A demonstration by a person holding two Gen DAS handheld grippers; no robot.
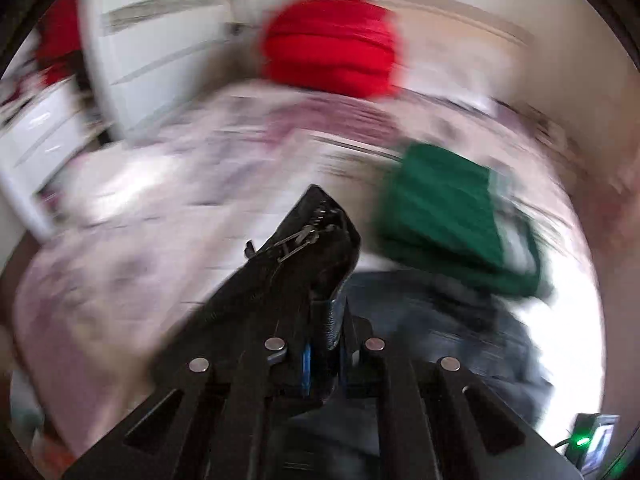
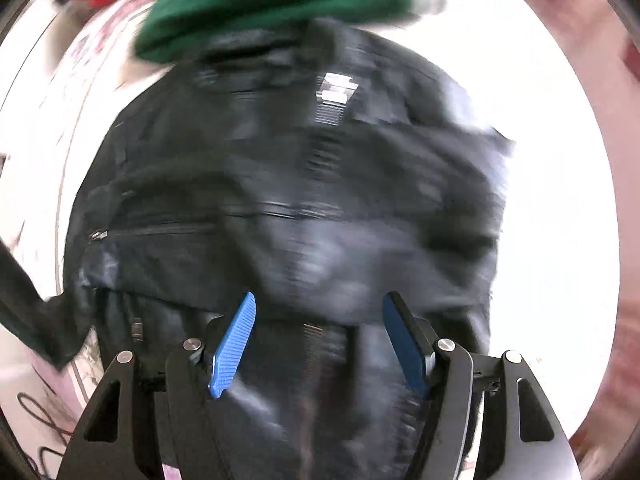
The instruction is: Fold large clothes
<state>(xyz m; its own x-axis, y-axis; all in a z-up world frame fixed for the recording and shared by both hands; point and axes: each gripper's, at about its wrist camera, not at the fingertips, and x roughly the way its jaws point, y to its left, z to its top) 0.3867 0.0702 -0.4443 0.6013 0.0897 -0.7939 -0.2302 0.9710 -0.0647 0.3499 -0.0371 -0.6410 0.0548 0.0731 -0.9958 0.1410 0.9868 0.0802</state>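
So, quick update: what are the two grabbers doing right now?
Left gripper shut on black jacket edge. Right gripper open above the jacket. Green garment lies at the jacket's far end.

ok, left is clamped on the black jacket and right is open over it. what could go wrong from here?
1. The left gripper pinches only a zipper-edged corner of the black zippered jacket; it may slip free.
2. The folded green garment touches the jacket and may get dragged.
3. The right gripper may grab bunched layers.
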